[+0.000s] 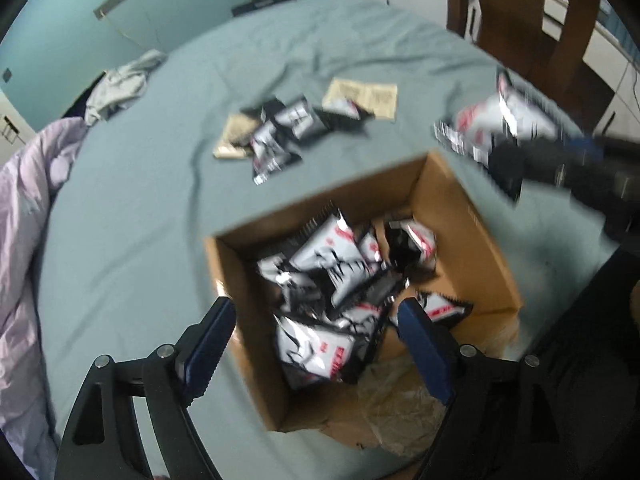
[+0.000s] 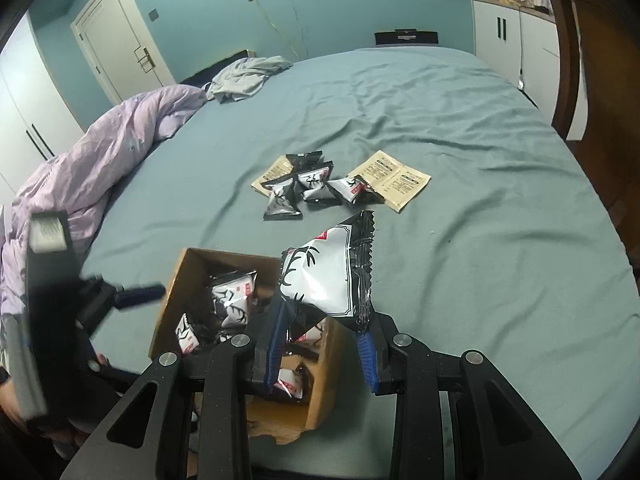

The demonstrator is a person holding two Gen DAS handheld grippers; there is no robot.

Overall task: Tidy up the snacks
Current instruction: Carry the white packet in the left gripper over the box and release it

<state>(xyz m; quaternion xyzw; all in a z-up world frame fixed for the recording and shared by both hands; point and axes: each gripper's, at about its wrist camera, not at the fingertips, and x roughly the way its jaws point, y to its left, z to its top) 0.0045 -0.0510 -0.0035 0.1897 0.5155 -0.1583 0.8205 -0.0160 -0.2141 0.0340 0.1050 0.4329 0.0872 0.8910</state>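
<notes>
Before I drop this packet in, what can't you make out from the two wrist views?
- Cardboard box floor: packets cover it, both views.
- Packet count in box: overlapped, blurred in left wrist view.
- Print on the beige sachets: too small.
- Held snack packet, lower end: hidden between the right gripper fingers.

- Left tool [image 1: 316,344]: black linkage frame with triangular cut-outs, round silver pivot screws, blue serrated finger pads.
- Right tool [image 2: 324,348]: same black frame, silver screws, blue ribbed pads.

Print on snack packets [image 2: 320,276] and tan sachets [image 2: 394,179] too small, unreadable.
</notes>
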